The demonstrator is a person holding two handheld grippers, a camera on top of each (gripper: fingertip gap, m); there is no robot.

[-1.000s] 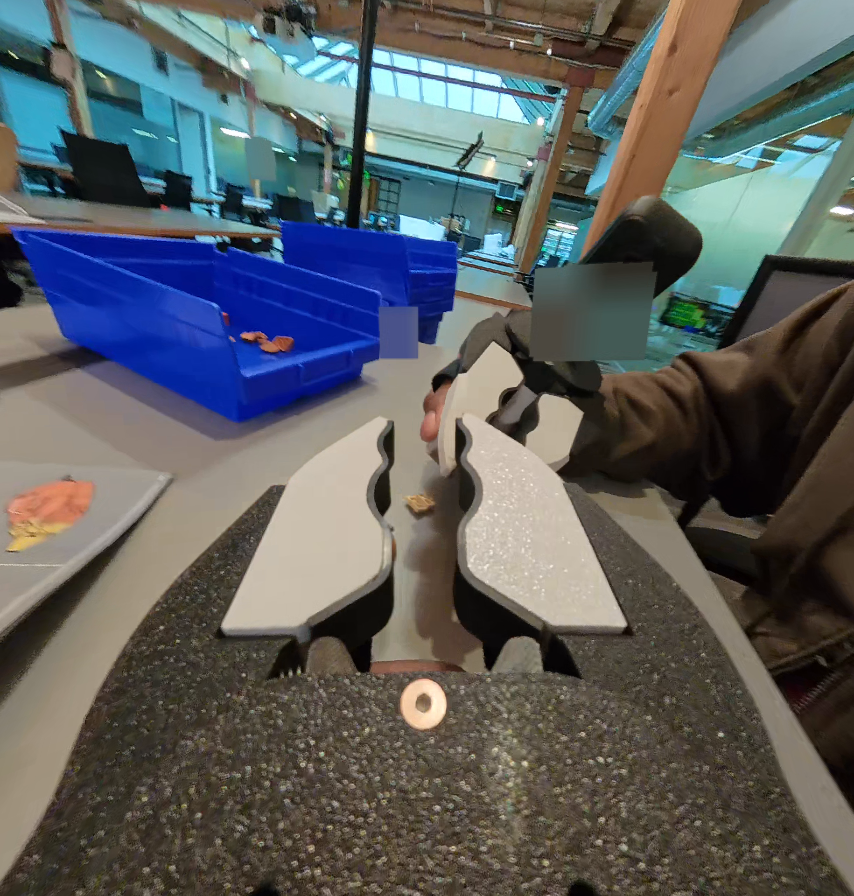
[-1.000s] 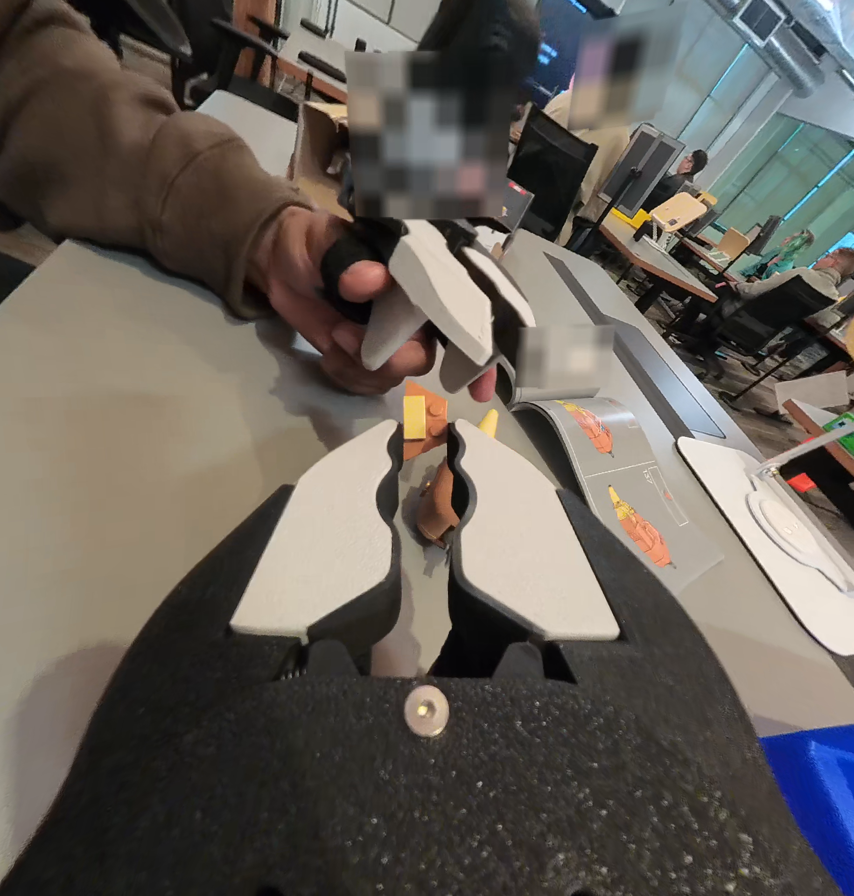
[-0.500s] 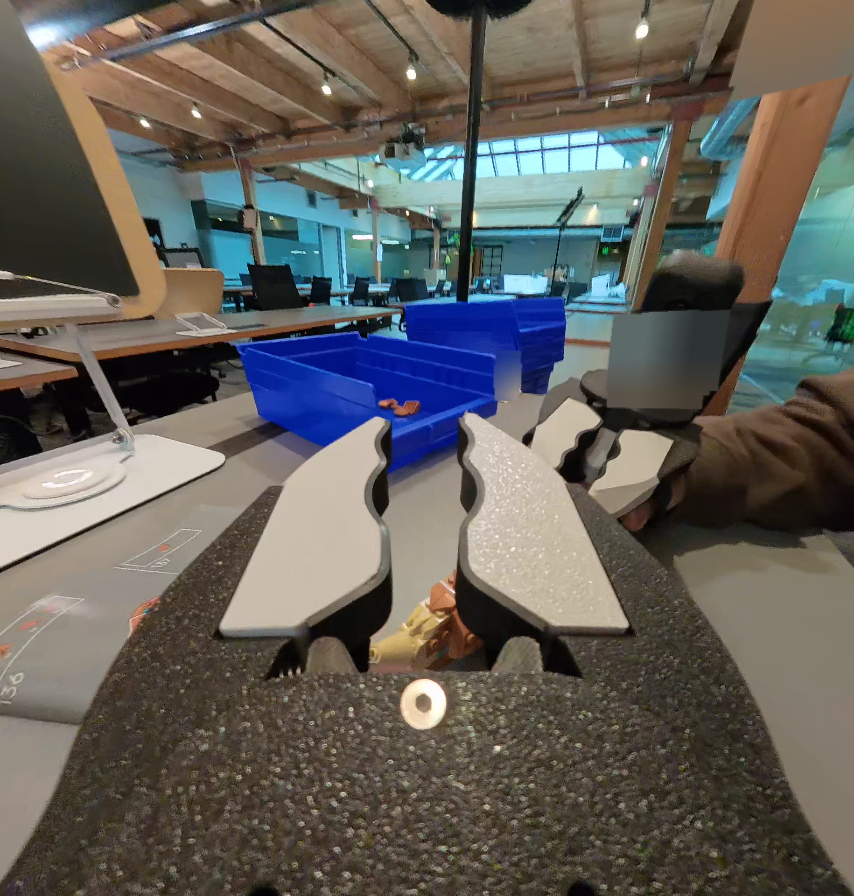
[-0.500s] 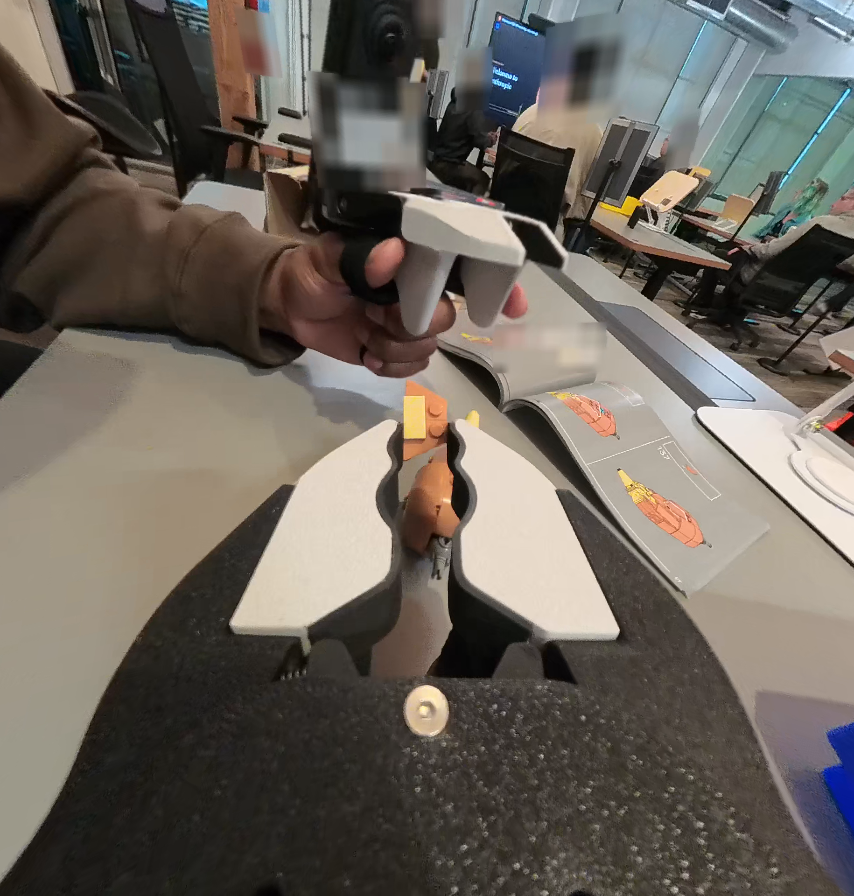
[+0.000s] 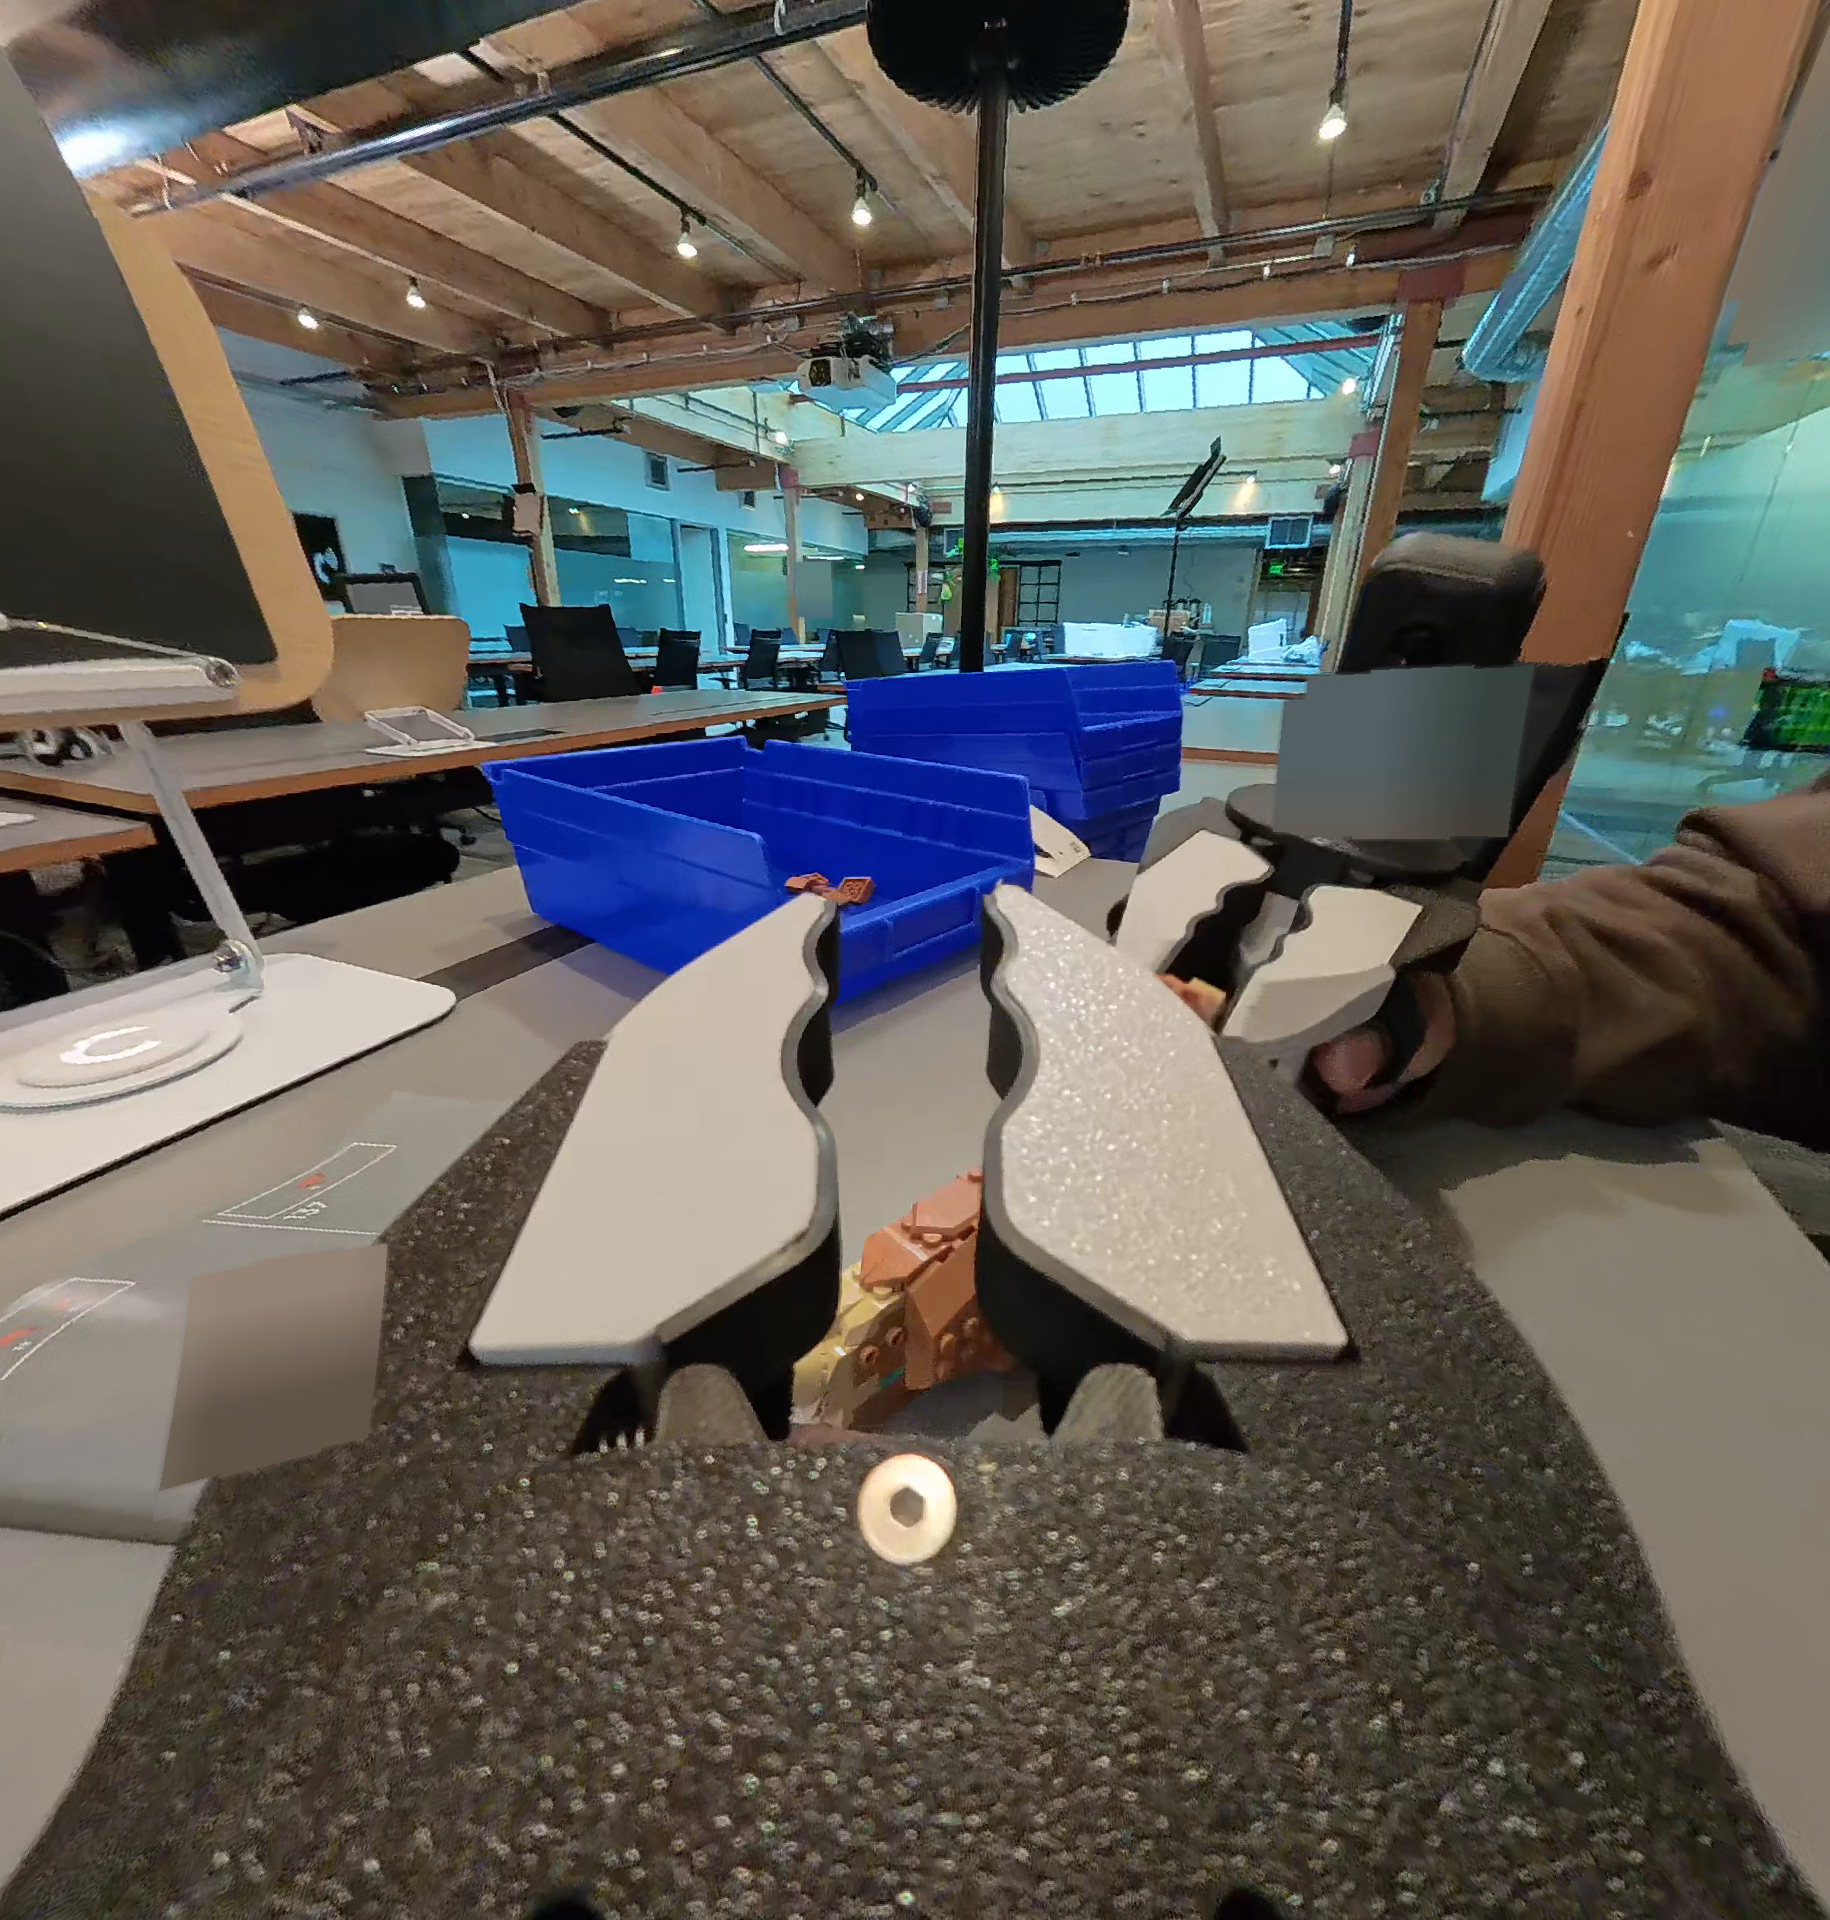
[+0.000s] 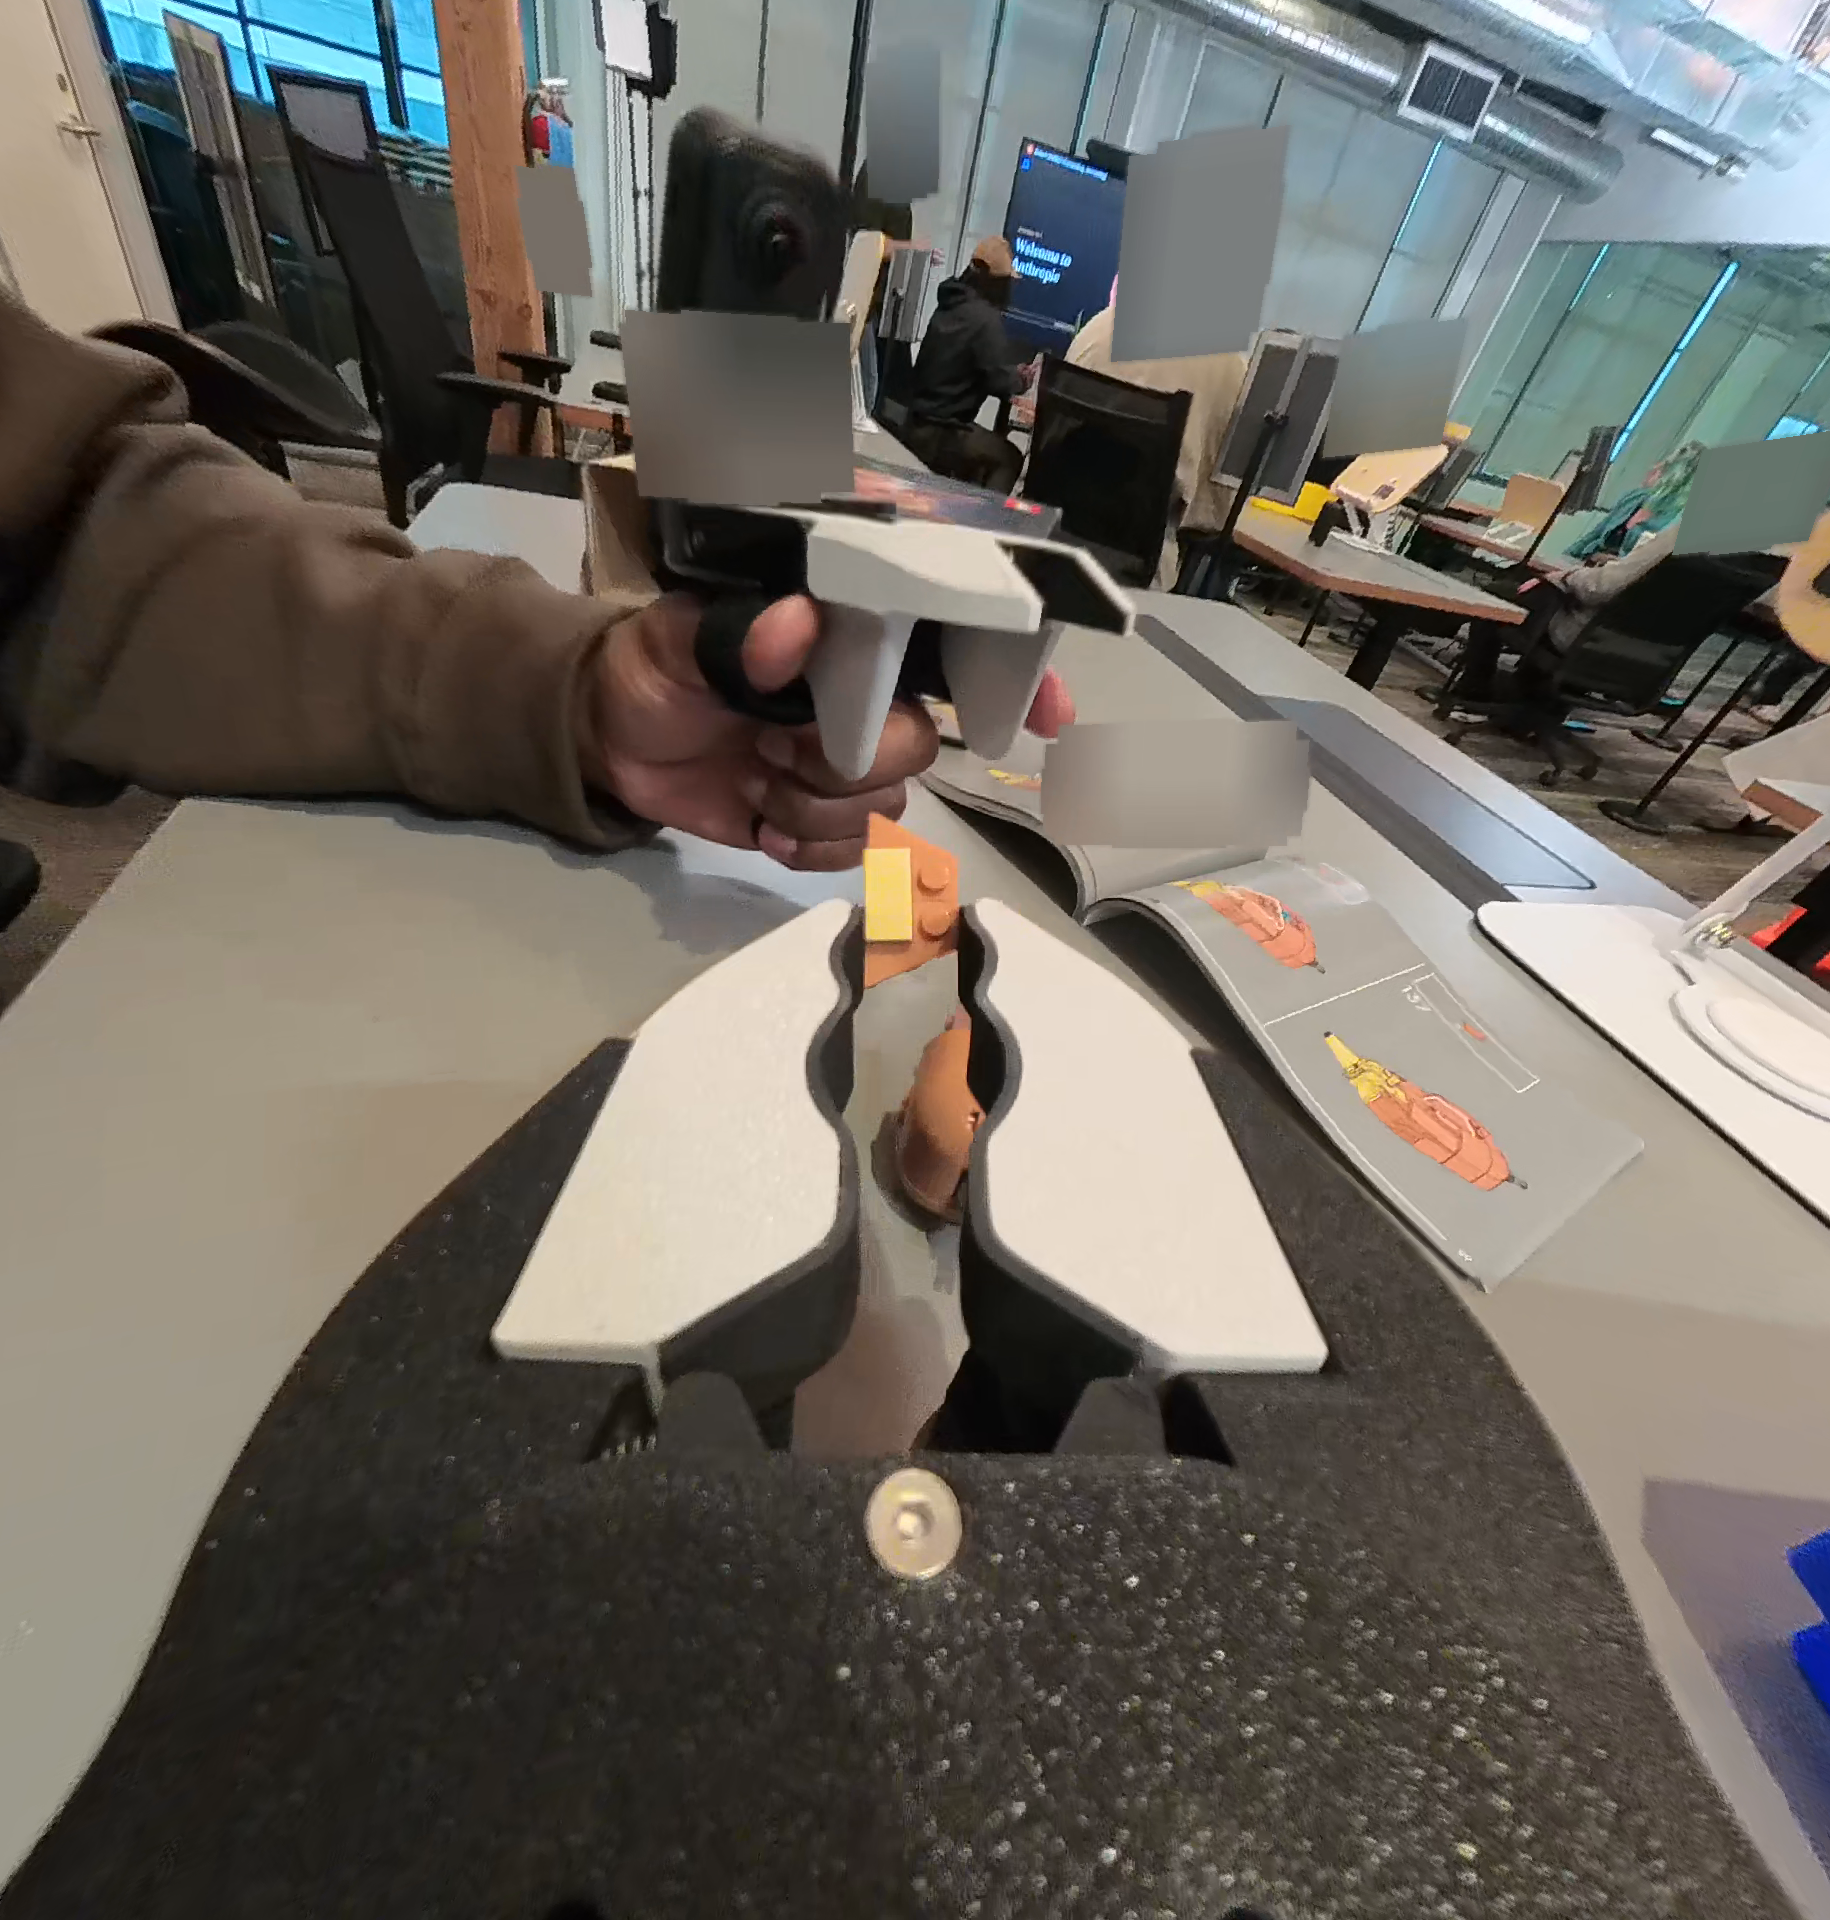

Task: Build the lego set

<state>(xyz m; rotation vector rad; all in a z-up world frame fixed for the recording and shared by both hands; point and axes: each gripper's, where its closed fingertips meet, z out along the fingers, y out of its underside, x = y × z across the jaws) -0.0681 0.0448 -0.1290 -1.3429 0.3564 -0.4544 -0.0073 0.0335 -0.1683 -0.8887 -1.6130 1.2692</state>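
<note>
My right gripper (image 6: pixel 909 914) is shut on an orange plate (image 6: pixel 937 899) with a yellow tile (image 6: pixel 887 894) at its fingertips. A brown-orange body (image 6: pixel 937 1132) shows lower between its fingers; I cannot tell whether it hangs from the plate or lies on the table. My left gripper (image 5: pixel 911 914) is open and empty above the grey table (image 5: pixel 1617 1351). A brown and tan lego assembly (image 5: pixel 921 1299) lies under the base of its fingers. The right gripper (image 5: pixel 1249 935) sits ahead to its right. The left gripper (image 6: pixel 926 717) hovers just beyond the held plate.
An open instruction booklet (image 6: pixel 1358 1049) lies right of the right gripper. A blue bin (image 5: pixel 745 842) holding a few brown pieces (image 5: pixel 833 886) stands ahead, with stacked blue bins (image 5: pixel 1015 748) behind. A white monitor stand base (image 5: pixel 163 1049) is at the left. The tips of one gripper are about 8 cm away from the tips of the other.
My left gripper has risen from the table and tilted up, and the brown and tan assembly now shows under it. My right gripper keeps its hold on the orange plate.
</note>
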